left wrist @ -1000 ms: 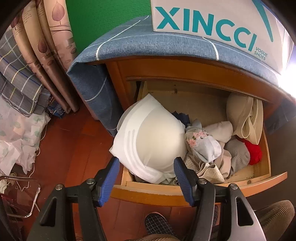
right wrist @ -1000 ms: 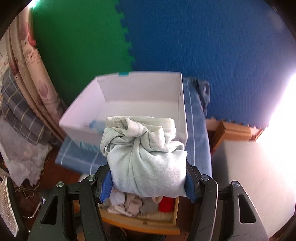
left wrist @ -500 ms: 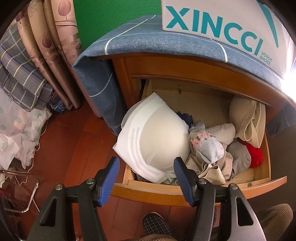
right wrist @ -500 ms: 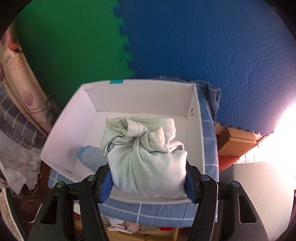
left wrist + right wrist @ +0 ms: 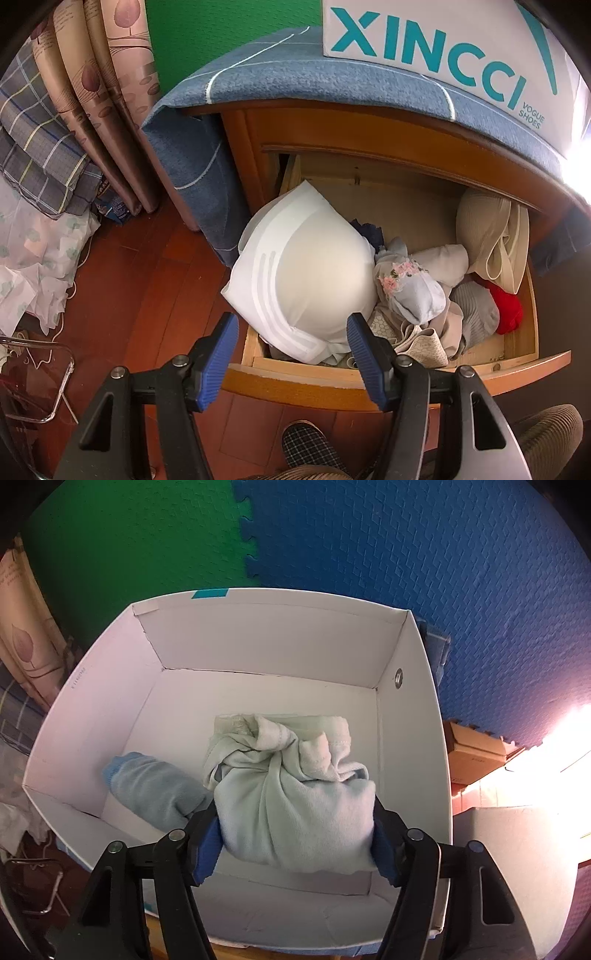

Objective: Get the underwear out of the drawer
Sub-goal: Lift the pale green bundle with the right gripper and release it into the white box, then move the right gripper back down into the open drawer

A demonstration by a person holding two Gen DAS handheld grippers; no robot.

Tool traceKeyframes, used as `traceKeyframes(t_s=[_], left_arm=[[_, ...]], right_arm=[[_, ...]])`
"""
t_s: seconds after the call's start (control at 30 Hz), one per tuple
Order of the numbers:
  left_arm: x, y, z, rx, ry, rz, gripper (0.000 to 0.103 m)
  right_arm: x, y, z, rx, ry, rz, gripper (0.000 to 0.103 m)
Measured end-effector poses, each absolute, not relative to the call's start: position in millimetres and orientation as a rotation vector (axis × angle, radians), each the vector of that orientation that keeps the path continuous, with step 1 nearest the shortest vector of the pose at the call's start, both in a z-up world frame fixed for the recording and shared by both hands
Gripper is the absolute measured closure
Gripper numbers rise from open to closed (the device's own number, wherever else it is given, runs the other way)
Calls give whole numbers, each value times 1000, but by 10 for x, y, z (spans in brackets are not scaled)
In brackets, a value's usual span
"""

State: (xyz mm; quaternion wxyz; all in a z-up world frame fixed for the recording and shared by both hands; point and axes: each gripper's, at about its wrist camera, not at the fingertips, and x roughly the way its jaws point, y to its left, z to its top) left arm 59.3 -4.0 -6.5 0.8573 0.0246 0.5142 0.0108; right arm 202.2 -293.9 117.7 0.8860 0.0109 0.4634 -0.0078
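Wall [image 5: 406,572] ahead: blue and green interlocking foam tiles. Floor [image 5: 122,295] below left: red-brown wood boards. Patterned curtain [image 5: 110,92] hangs upper left. Strong glare [image 5: 569,738] enters from the right.

The left gripper [image 5: 291,356] is held open above the drawer [image 5: 369,387], nothing between its fingers [image 5: 218,360]. A white bra [image 5: 306,284] is heaped beside mixed underwear [image 5: 417,295]; a red garment [image 5: 508,310] is seen at the right.
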Motion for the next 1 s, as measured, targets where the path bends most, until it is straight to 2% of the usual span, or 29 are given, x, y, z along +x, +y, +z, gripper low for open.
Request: traceKeyframes(t_s=[0.2,0.63,0.83,1.0], left_arm=[[600,-38,-72,46,1085,25,40],[575,69,-27,-10,1066,41,40],[600,303,-19,-142,1069,35,40],[587,485,15,-160,1072,54,40]], right_arm=[[2021,-2931,1206,29,956,-9,29],[1272,-2861,1528,34,871,121,27],[728,-2789,1391,20,879,213,27],[441,-2647,1045,-10,941,290,27]])
